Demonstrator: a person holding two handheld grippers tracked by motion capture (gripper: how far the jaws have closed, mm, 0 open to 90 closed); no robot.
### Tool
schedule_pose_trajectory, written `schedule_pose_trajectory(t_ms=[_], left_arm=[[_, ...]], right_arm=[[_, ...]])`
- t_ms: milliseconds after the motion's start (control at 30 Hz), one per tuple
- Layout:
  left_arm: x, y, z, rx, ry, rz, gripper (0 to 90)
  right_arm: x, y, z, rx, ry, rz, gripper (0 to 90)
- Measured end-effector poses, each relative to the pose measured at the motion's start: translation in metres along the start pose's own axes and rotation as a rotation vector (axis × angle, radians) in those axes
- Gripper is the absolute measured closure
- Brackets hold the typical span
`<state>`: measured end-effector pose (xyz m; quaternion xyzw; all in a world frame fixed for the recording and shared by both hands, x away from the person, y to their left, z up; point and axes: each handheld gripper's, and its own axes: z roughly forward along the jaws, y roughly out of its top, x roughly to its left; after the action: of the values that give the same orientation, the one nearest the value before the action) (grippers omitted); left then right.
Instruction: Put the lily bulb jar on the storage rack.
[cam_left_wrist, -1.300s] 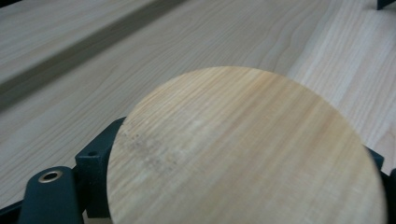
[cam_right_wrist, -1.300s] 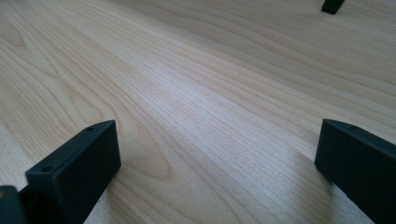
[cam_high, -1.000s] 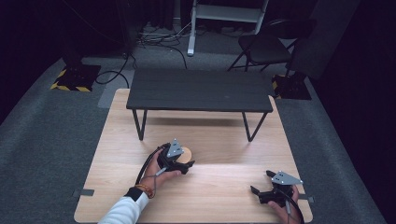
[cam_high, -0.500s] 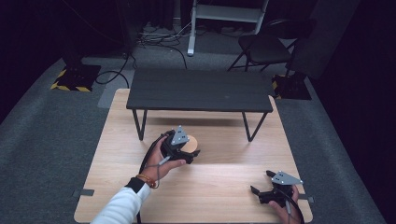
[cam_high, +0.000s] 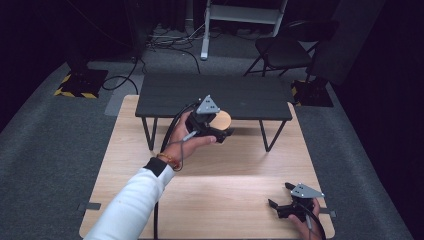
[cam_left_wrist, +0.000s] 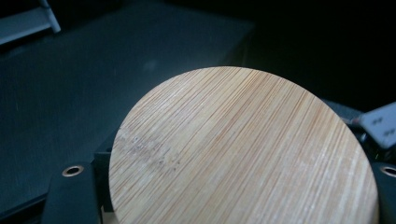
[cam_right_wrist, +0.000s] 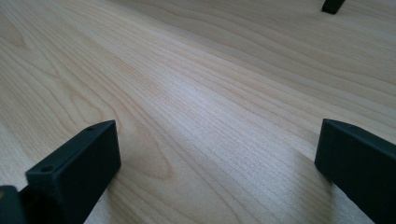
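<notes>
Round bamboo disc (cam_high: 222, 119) aloft at the front edge of the small black table (cam_high: 250, 95), clear of the wooden floor board (cam_high: 215, 185). Our left gripper (cam_high: 220, 131) holds it, jaws clamped on its rim with the flat face up and roughly level, which we judge suits laying it flat on the black top. Our right gripper (cam_high: 281, 204) rests low on the board, well apart, jaws spread wide on nothing; we read it as parked.
</notes>
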<state>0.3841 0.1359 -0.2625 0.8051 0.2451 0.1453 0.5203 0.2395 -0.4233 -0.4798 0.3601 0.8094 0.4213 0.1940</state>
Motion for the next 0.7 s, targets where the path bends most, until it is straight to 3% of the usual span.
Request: schedule_pose_trajectory(t_ms=[100,300,700], left_arm=[[0.009,0.015,0.004,-0.027,-0.01,-0.005,25.7],[0.02,0.043,0.025,-0.017,0.038,0.017,25.6],[0.039,0.055,0.076,-0.003,0.069,0.019,25.6]], right_arm=[[0.0,0.0,0.0,0.0,0.0,0.0,0.0],[0.0,0.0,0.0,0.0,0.0,0.0,0.0],[0.0,0.0,0.0,0.0,0.0,-0.001,0.0]])
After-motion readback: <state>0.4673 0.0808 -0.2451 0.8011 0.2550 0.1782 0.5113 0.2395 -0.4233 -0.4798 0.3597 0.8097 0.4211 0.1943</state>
